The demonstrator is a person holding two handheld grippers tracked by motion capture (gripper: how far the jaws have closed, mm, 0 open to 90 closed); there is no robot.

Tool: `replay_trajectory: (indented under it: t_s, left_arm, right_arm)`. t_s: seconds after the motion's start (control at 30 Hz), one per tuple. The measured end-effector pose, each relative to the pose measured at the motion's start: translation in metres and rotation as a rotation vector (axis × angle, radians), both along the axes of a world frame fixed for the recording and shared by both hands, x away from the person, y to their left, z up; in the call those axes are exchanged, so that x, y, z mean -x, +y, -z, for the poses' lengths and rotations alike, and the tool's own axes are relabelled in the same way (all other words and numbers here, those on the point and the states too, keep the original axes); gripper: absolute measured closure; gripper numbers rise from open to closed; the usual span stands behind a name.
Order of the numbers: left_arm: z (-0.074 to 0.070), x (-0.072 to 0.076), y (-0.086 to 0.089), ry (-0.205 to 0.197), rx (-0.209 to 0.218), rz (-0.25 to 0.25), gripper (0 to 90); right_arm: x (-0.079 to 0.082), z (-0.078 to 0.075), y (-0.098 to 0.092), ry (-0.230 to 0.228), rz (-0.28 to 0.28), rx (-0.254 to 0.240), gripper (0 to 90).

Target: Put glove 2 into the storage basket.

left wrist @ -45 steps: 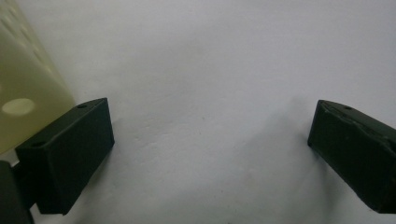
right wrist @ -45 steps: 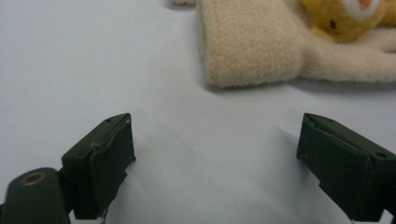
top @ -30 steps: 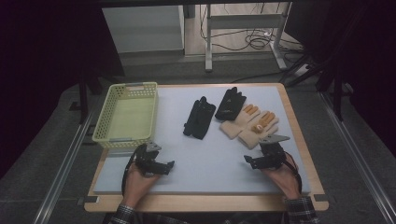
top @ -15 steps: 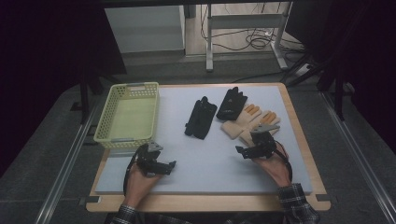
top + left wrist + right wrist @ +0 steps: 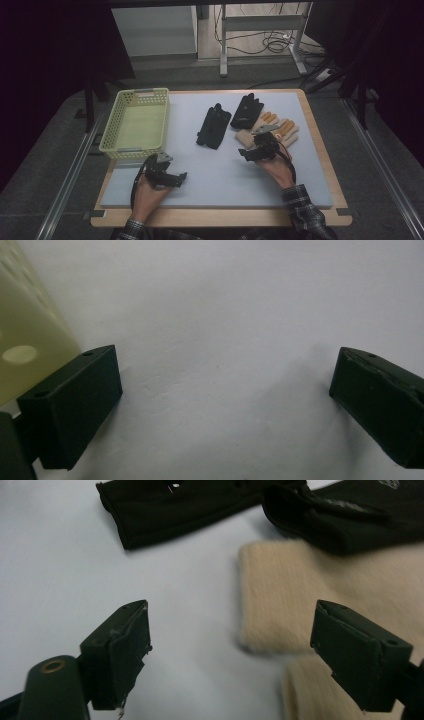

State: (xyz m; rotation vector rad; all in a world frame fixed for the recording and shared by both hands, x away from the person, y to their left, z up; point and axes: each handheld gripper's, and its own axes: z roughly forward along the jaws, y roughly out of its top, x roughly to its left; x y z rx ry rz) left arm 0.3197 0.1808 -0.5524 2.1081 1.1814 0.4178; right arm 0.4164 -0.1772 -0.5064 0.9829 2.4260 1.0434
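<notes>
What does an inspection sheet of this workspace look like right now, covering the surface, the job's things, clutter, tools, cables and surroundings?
Surface: pale grey mat on a wooden table, bare in front.
Job's things: two cream gloves with orange fingertips, cuffs toward the person; two black gloves beside them; yellow-green basket at the left, nothing seen inside.
Clutter: nothing seen.
Tools: right tool open, jaws either side of a cream cuff edge, not gripping; left tool open over bare mat, beside the basket wall.
Cables: one trails from each tool; loose cables on the floor behind.
Surroundings: metal stand legs, dark floor.
</notes>
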Motion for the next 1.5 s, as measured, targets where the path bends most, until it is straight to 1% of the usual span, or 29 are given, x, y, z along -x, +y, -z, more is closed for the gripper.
replay_trajectory:
  t_s: [0.07, 0.1, 0.33, 0.53, 0.77, 0.9, 1.0, 1.03, 1.1, 1.17, 1.27, 1.3, 1.4, 1.43, 1.5]
  left_arm:
    - [0.000, 0.000, 0.000, -0.002, -0.002, 0.003, 0.6]
    - [0.000, 0.000, 0.000, 0.000, 0.001, -0.001, 0.6]
    - [0.000, 0.000, 0.000, 0.000, 0.000, 0.000, 0.6]
    - [0.000, 0.000, 0.000, 0.000, 0.000, 0.000, 0.6]
    - [0.000, 0.000, 0.000, 0.001, 0.002, 0.000, 0.6]
    - [0.000, 0.000, 0.000, -0.001, 0.001, 0.001, 0.6]
    - [0.000, 0.000, 0.000, 0.002, 0.000, 0.001, 0.6]
    - [0.000, 0.000, 0.000, 0.002, 0.001, 0.001, 0.6]
    - [0.000, 0.000, 0.000, 0.002, 0.000, 0.001, 0.6]
    - [0.000, 0.000, 0.000, 0.002, 0.001, 0.001, 0.6]
    - [0.000, -0.001, 0.001, 0.000, -0.003, 0.005, 0.6]
    - [0.000, 0.000, 0.000, 0.000, 0.000, 0.004, 0.6]
    - [0.000, 0.000, 0.000, 0.001, 0.002, 0.001, 0.6]
    - [0.000, 0.000, 0.000, 0.001, 0.002, 0.001, 0.6]
    - [0.000, 0.000, 0.000, 0.000, 0.000, 0.004, 0.6]
  right_arm:
    - [-0.007, 0.000, 0.010, 0.000, -0.013, 0.002, 21.0]
    - [-0.007, 0.000, 0.010, 0.000, -0.013, 0.002, 21.0]
    - [-0.023, 0.002, 0.030, 0.020, -0.045, -0.007, 33.7]
    - [-0.038, 0.004, 0.048, 0.033, -0.057, -0.011, 40.3]
    - [-0.058, 0.006, 0.070, 0.025, -0.062, -0.005, 47.0]
    - [-0.067, 0.005, 0.081, 0.022, -0.062, -0.002, 45.9]
    - [-0.075, 0.006, 0.090, 0.024, -0.060, -0.020, 39.2]
    - [-0.077, 0.007, 0.094, 0.031, -0.058, -0.015, 36.1]
    - [-0.082, 0.010, 0.100, 0.029, -0.062, -0.009, 32.1]
    - [-0.086, 0.013, 0.106, 0.031, -0.053, -0.006, 27.7]
    - [-0.092, 0.018, 0.111, 0.027, -0.044, -0.005, 23.7]
    - [-0.094, 0.020, 0.113, 0.026, -0.035, 0.007, 22.6]
    - [-0.100, 0.024, 0.117, 0.032, -0.031, 0.032, 20.5]
    - [-0.101, 0.024, 0.118, 0.047, -0.028, 0.028, 20.9]
    - [-0.102, 0.024, 0.118, 0.057, -0.035, 0.029, 23.8]
